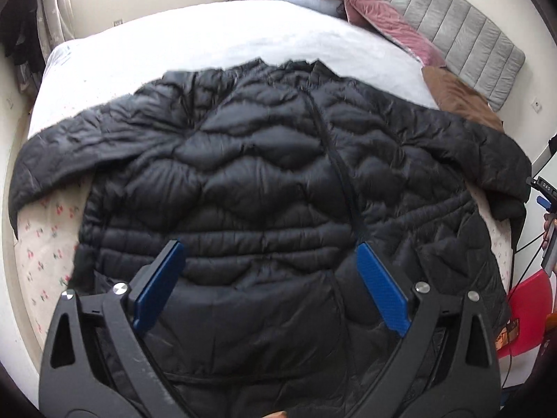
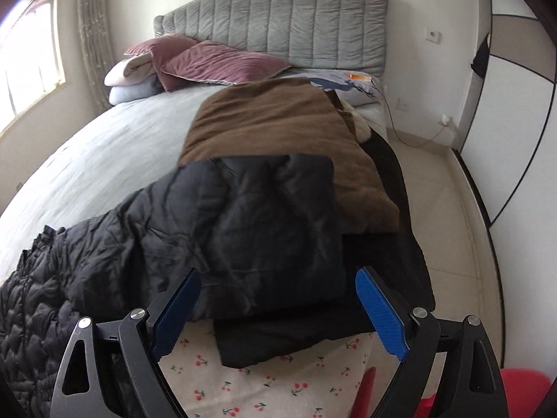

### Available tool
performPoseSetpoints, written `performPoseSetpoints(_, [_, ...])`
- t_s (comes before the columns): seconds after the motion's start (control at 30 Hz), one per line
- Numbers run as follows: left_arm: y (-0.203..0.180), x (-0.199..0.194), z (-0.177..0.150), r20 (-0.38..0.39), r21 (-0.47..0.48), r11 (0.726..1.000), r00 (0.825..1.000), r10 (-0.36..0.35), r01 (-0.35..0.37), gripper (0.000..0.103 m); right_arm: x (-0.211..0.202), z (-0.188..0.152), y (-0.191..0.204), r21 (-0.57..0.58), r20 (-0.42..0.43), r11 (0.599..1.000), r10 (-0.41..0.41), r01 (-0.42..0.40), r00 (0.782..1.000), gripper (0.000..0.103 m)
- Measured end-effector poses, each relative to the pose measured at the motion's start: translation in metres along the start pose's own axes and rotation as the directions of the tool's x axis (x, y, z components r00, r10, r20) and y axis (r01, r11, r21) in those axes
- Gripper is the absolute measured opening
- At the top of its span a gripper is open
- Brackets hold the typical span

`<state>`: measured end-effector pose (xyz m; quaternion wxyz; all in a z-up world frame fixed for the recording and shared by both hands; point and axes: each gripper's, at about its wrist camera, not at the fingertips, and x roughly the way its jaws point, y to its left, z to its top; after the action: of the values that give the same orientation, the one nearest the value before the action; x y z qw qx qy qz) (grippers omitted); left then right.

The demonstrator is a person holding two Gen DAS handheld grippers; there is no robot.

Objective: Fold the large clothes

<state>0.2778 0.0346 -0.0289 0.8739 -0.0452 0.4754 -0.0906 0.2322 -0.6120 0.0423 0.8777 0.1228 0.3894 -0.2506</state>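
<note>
Both tongs, left (image 1: pixel 268 268) and right (image 2: pixel 278 299), gaped wide, holding nothing. Black puffer jacket (image 1: pixel 271 174) lay spread on the bed (image 1: pixel 209 35); its right sleeve (image 2: pixel 264 223) hung over the bed's edge. Slick puffy fabric could slip from a shallow pinch, or the sleeve drag off the edge.

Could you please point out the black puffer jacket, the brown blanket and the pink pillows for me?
black puffer jacket (image 1: pixel 264 174): left wrist view, quilted chest.
brown blanket (image 2: pixel 278 118): right wrist view, top surface.
pink pillows (image 2: pixel 222 61): right wrist view, front pillow's face.
</note>
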Motion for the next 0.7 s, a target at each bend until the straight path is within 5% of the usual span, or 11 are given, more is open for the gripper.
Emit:
performPoseSetpoints(0.23, [-0.004, 0.018, -0.018, -0.007, 0.000, 1.000, 1.000, 0.002, -0.002, 0.098, 0.038, -0.018, -0.022, 0.077, -0.065, 0.997, 0.036, -0.031, 0.997, 0.091])
performPoseSetpoints(0.37, [0.001, 0.023, -0.024, 0.024, -0.016, 1.000, 1.000, -0.012, 0.013, 0.098, 0.043, -0.021, -0.024, 0.091, -0.015, 0.994, 0.066, -0.065, 0.998, 0.091])
performPoseSetpoints(0.4, [0.002, 0.025, -0.025, 0.019, -0.022, 1.000, 1.000, -0.016, 0.016, 0.098, 0.042, -0.021, -0.023, 0.101, -0.004, 0.992, 0.080, -0.079, 0.997, 0.087])
performPoseSetpoints(0.47, [0.007, 0.028, -0.025, 0.007, -0.042, 0.999, 1.000, -0.016, 0.016, 0.098, 0.041, -0.020, -0.021, 0.112, -0.007, 0.988, 0.107, -0.105, 0.994, 0.058])
performPoseSetpoints(0.53, [0.010, 0.030, -0.025, 0.004, -0.060, 0.998, 1.000, -0.024, 0.024, 0.098, 0.042, -0.015, -0.018, 0.130, -0.023, 0.982, 0.140, -0.135, 0.990, 0.015])
performPoseSetpoints(0.7, [0.015, 0.027, -0.024, 0.008, -0.078, 0.996, 0.999, -0.042, 0.043, 0.098, 0.014, -0.005, 0.010, 0.041, 0.036, 0.995, 0.094, -0.096, 0.995, 0.007])
